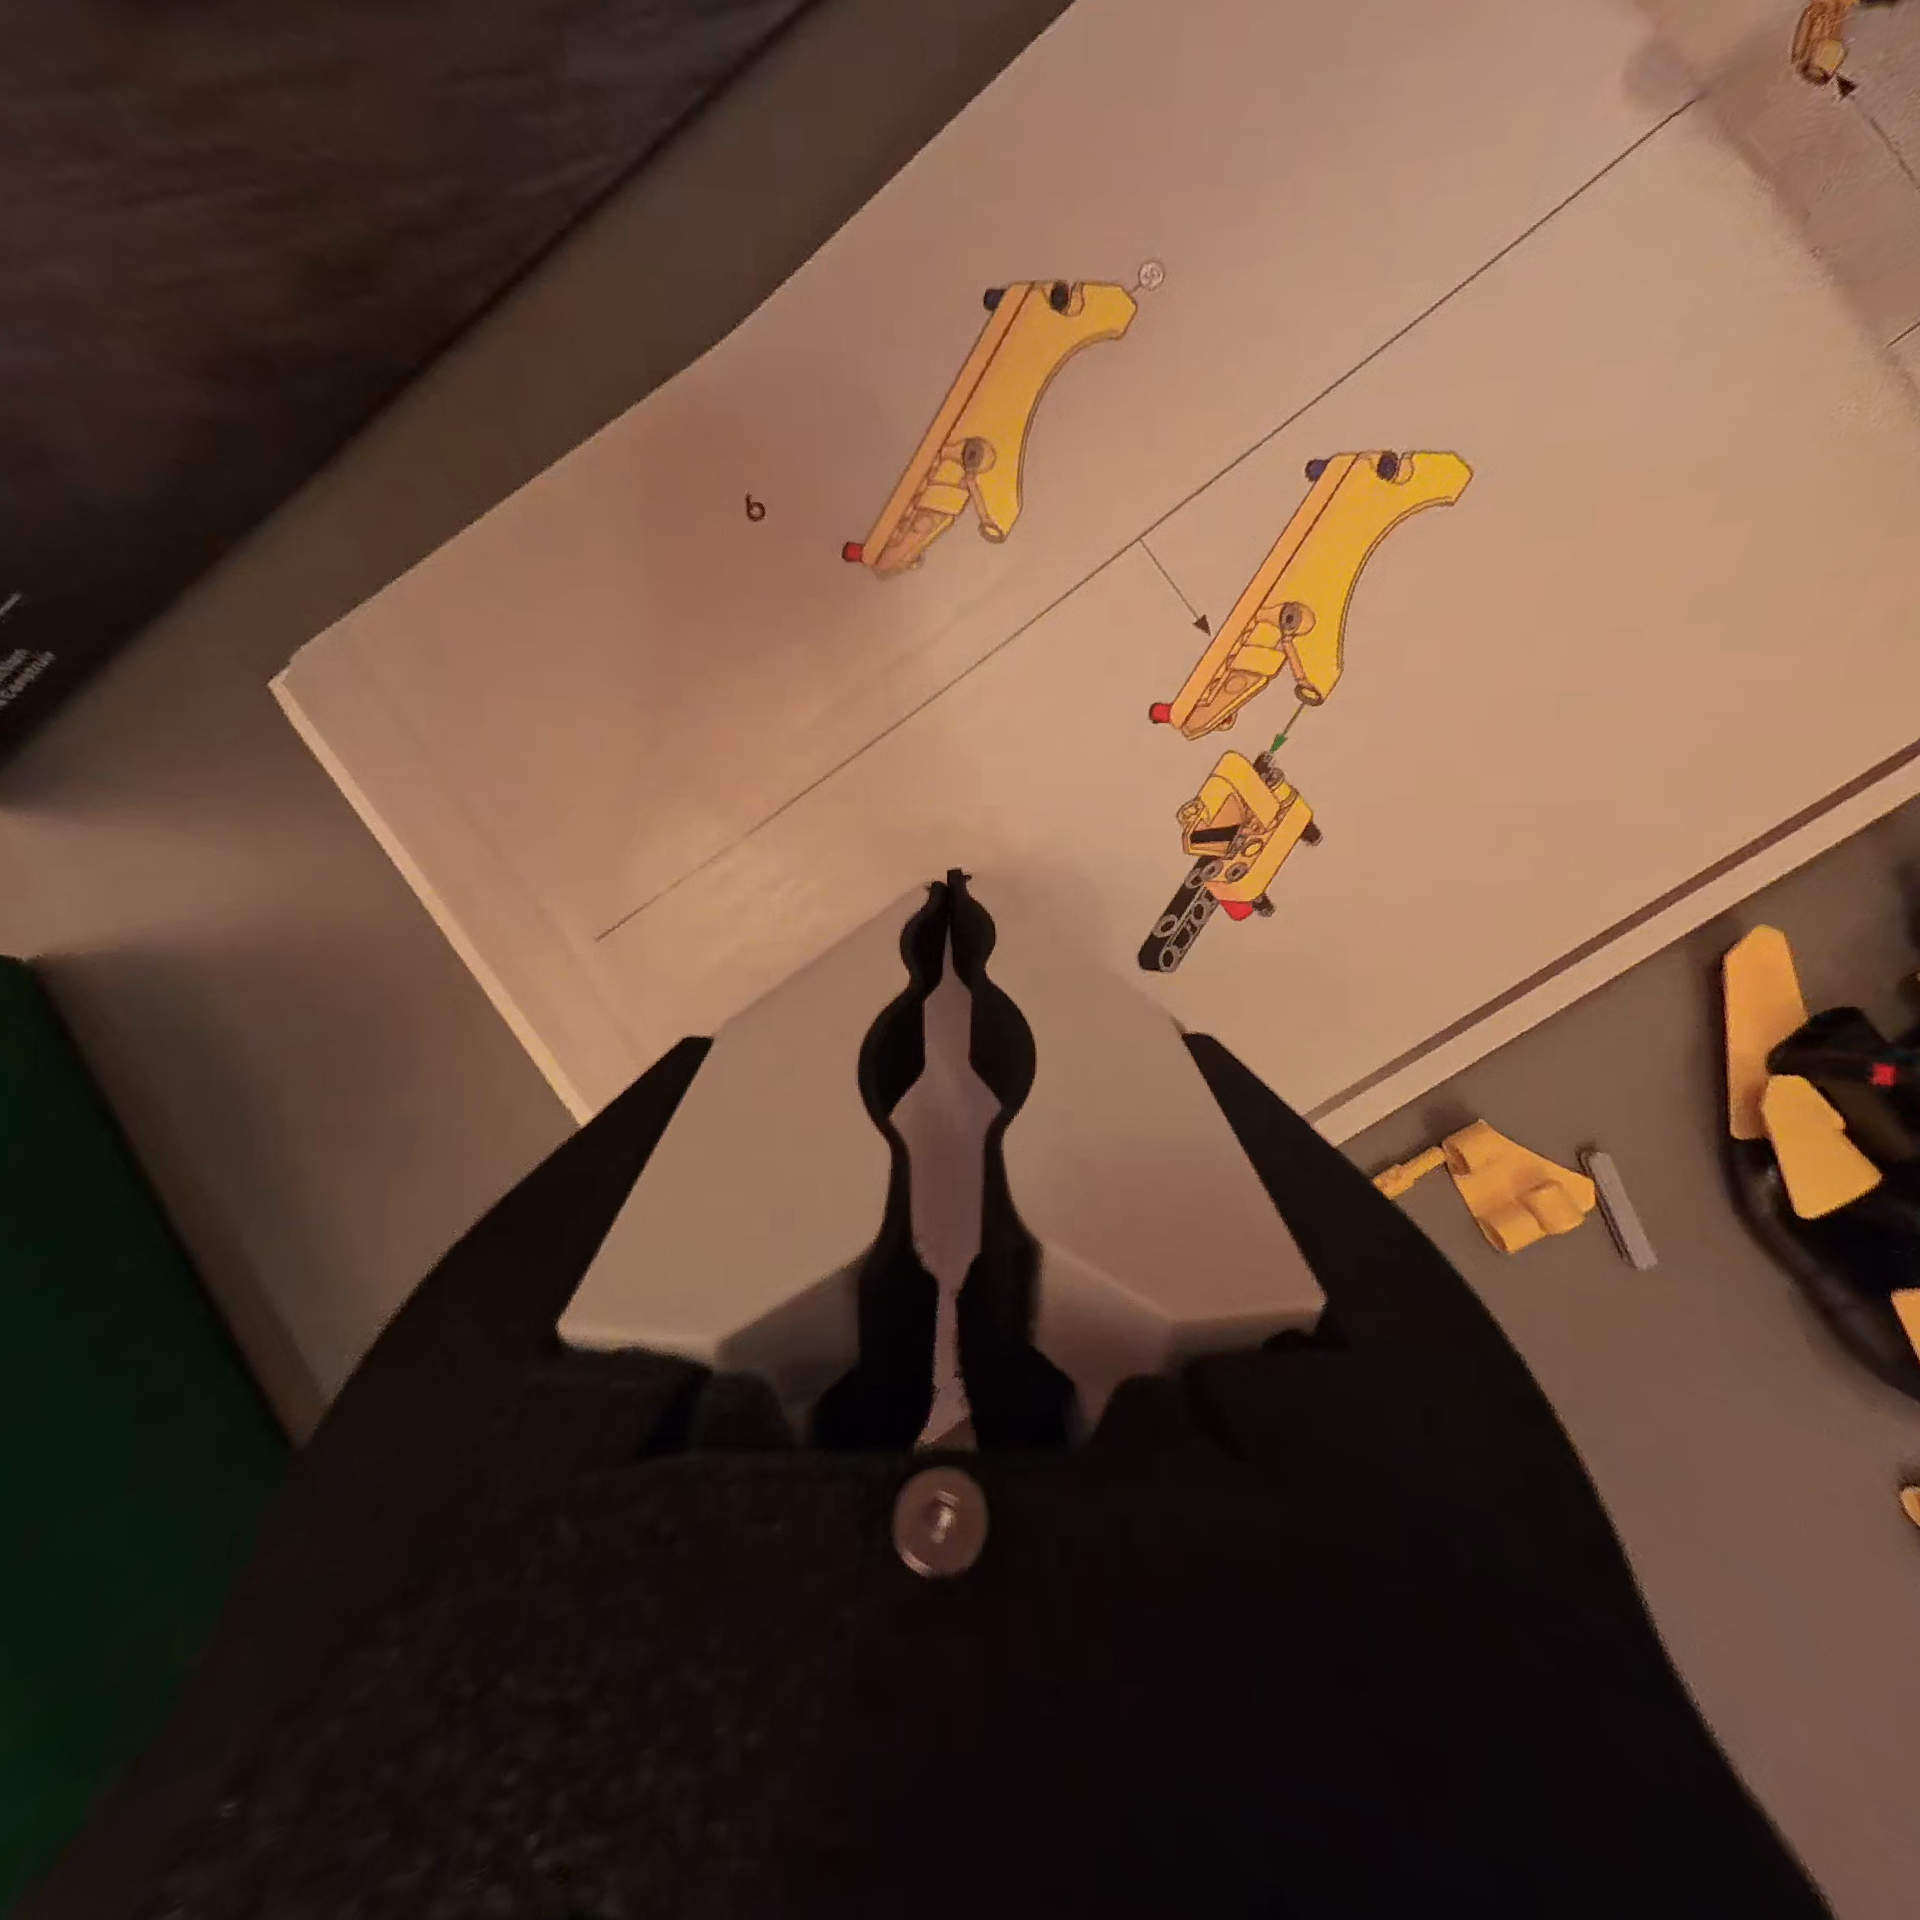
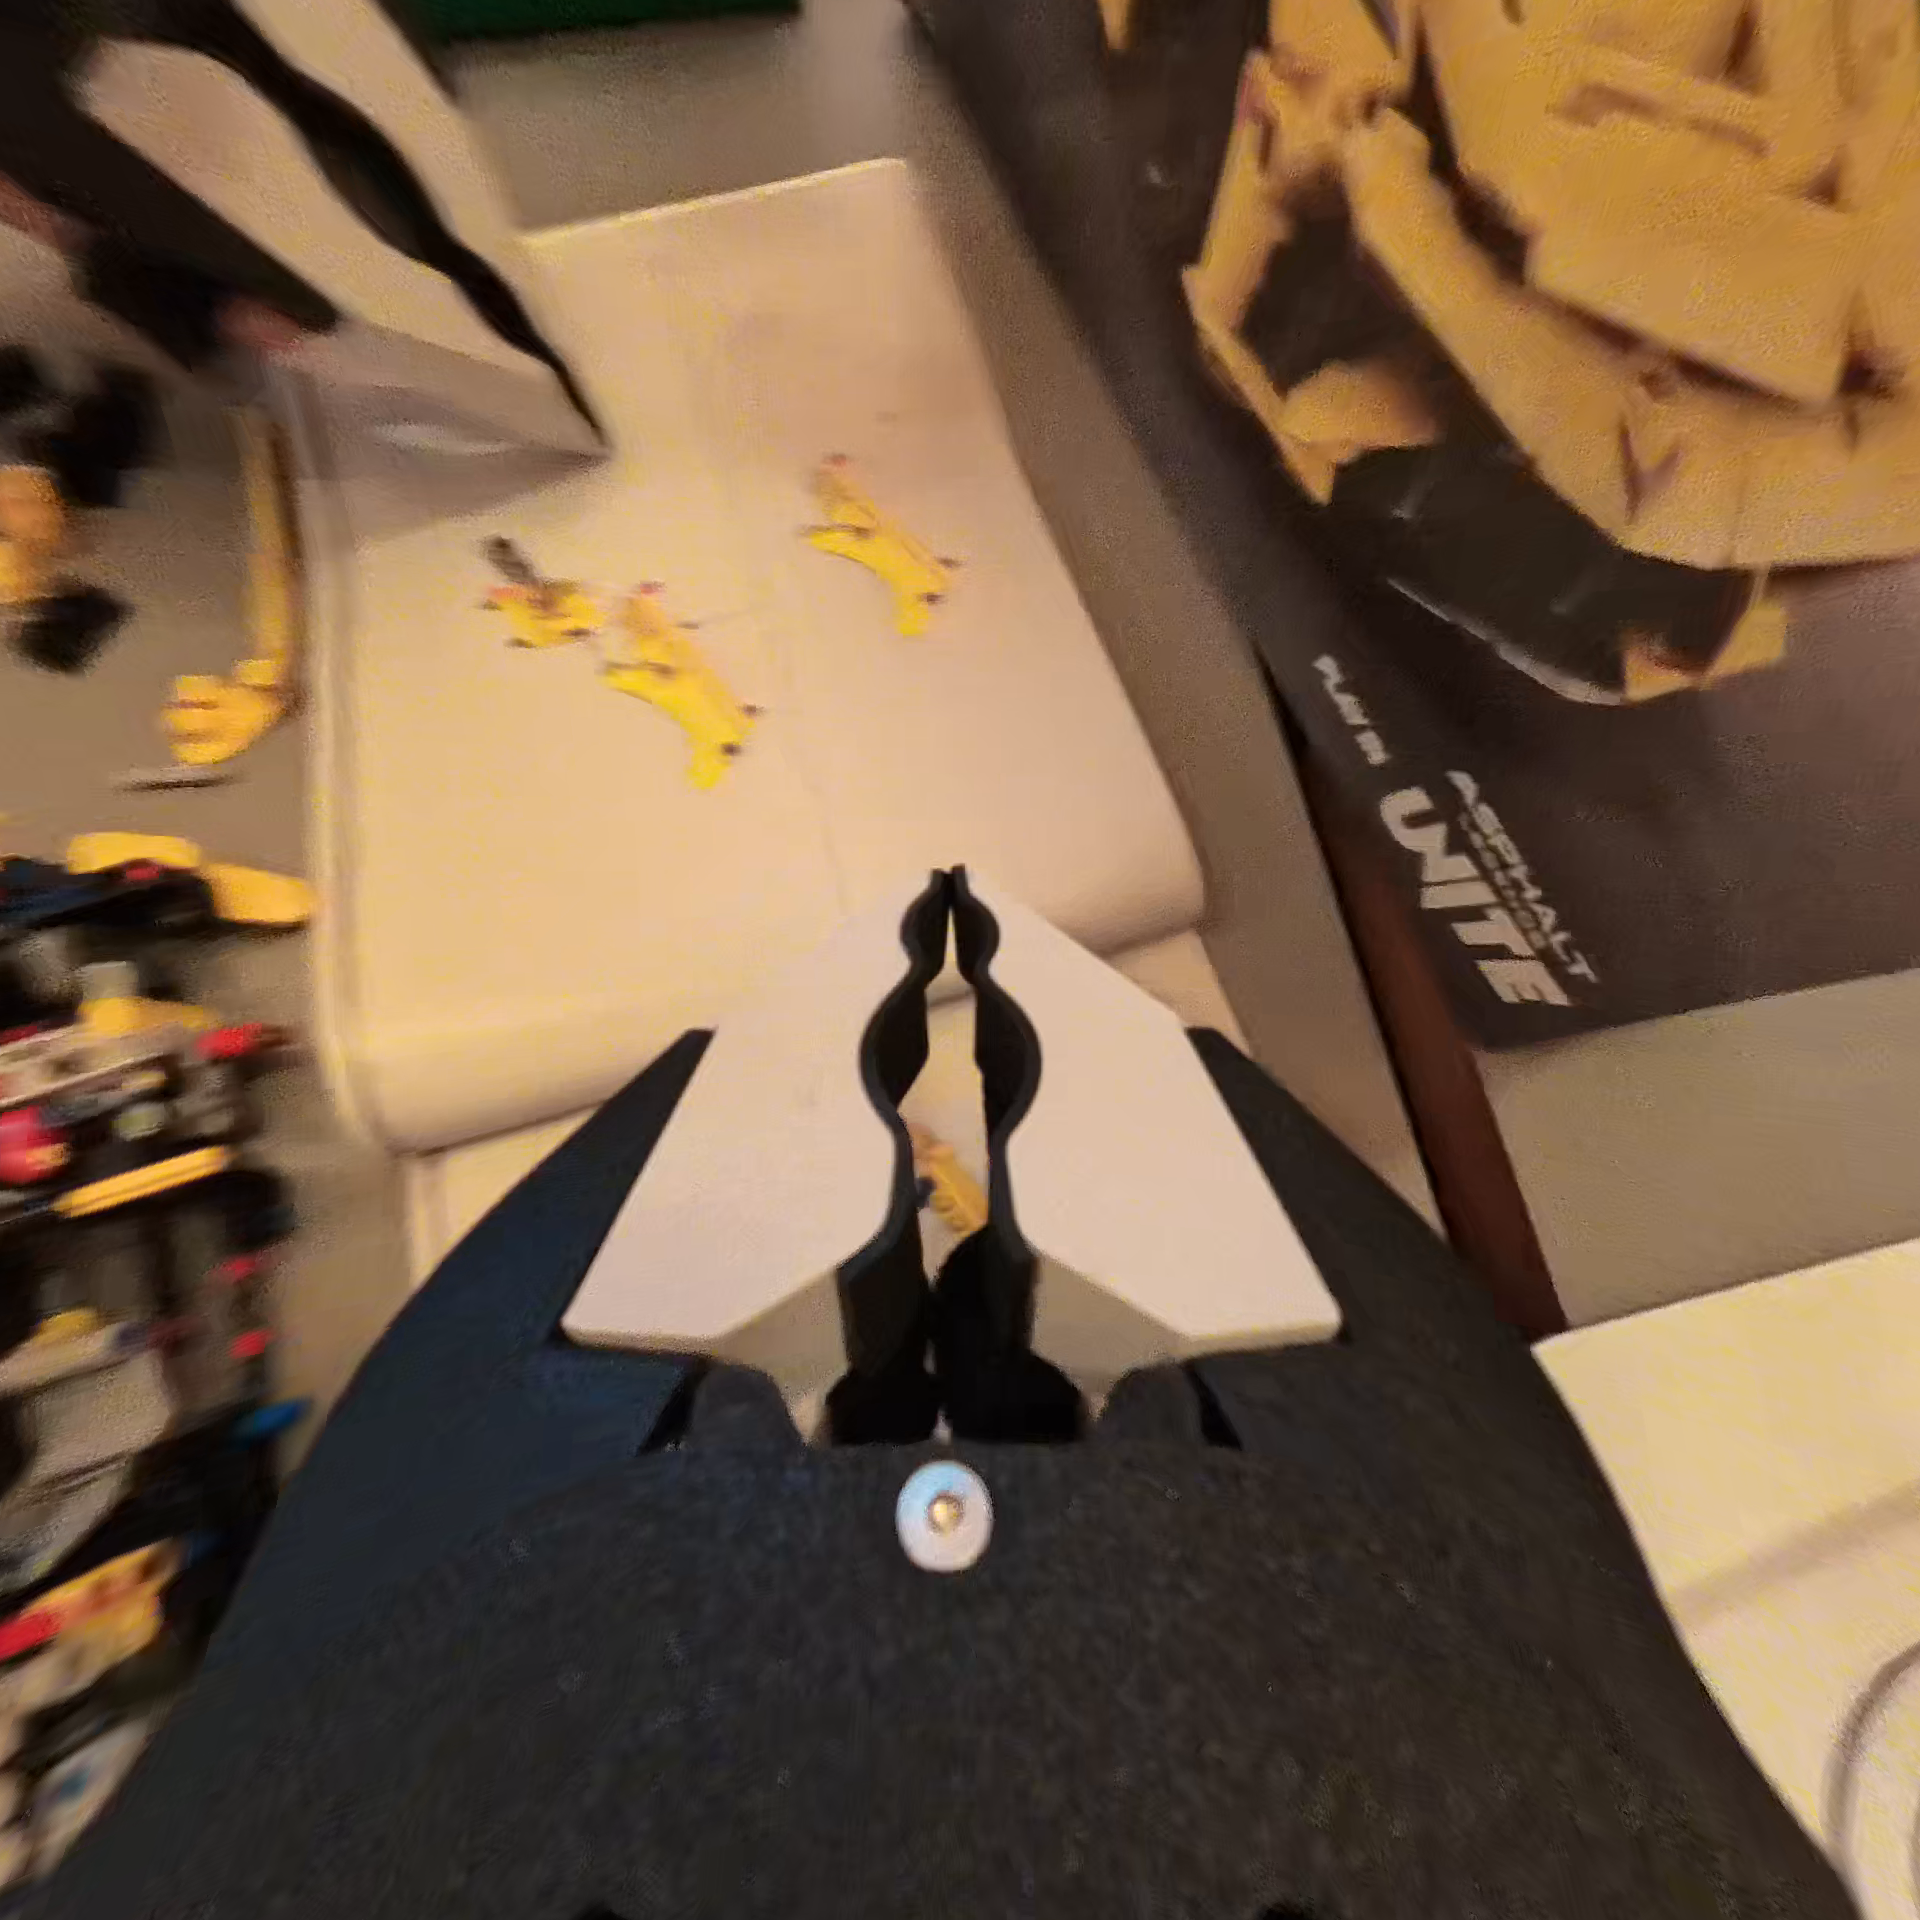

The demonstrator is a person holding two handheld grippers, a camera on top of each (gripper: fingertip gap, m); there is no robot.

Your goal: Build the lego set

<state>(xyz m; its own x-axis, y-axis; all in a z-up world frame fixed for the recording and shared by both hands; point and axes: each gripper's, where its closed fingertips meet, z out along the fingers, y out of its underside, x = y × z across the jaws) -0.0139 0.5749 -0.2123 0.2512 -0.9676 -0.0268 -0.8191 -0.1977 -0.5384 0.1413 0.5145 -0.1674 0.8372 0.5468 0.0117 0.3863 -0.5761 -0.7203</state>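
Left wrist view first: my left gripper (image 1: 952, 883) hangs over the open white instruction booklet (image 1: 1039, 436), fingers pinched right together with nothing in them. The page shows printed diagrams of a long yellow curved arm. Off to the right on the grey table (image 1: 1558, 1507) sits a small yellow angled lego piece (image 1: 1507, 1195), a thin grey axle (image 1: 1619, 1210) just beside it, and the edge of the black-and-yellow part-built model (image 1: 1829, 1122).

Right wrist view: my right gripper (image 2: 952, 875) is also closed up tight and empty, hovering over the same booklet (image 2: 644, 883). It's blurry, but the model (image 2: 114, 1091) runs down the left edge and the dark box with the yellow car picture (image 2: 1558, 416) lies to the right.

Looks to me like I'm in a check-the-manual step. Next move probably means opening up and going for that loose yellow piece by the axle.
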